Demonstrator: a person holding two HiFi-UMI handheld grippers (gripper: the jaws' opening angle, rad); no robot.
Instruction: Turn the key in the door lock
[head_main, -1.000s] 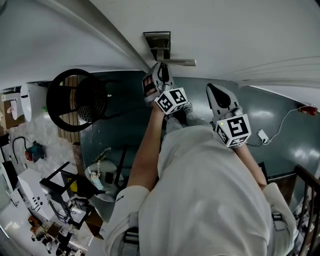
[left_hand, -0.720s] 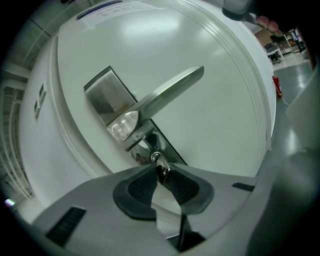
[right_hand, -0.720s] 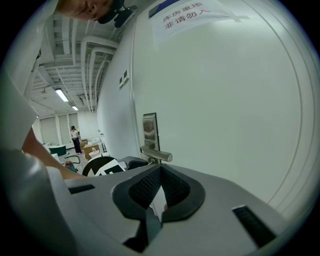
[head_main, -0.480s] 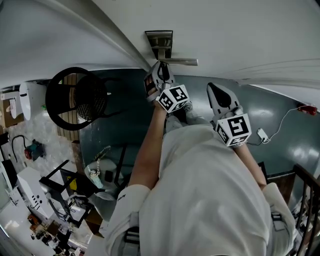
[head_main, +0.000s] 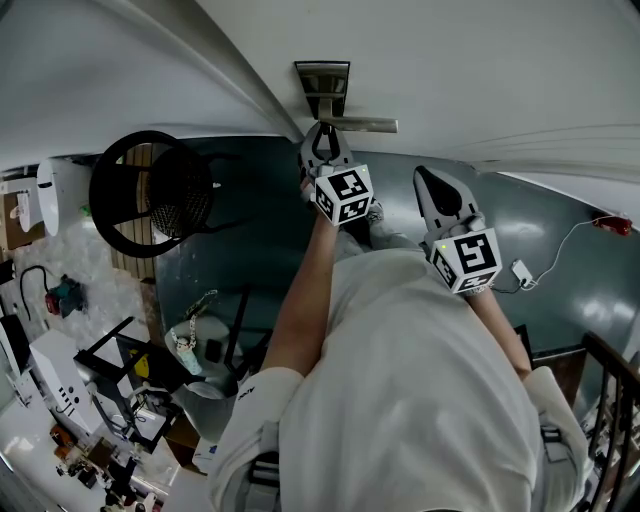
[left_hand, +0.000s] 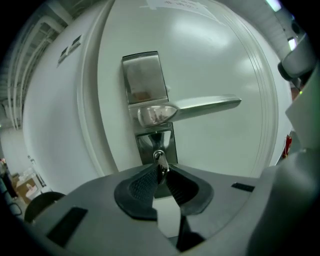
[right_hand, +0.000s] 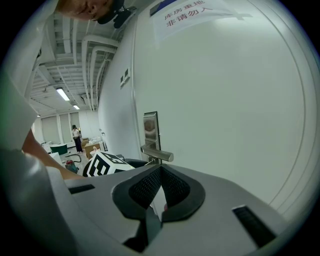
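Brushed-metal lock plate sits on the white door. A lever handle runs out to the right from it, and the keyhole is just beneath. The key stands in that keyhole, its bow sticking out towards the left gripper. That gripper's fingers have just been closing and pinch the key's bow between their tips, while the dark ribbed pads flare apart behind the pinch. In the head view this gripper reaches up to the plate, right below the lever. The right gripper hangs off the door, lower than the left one and to its right. Its fingers are pressed together at the tips with nothing between them, pointing at the door well away from the key.
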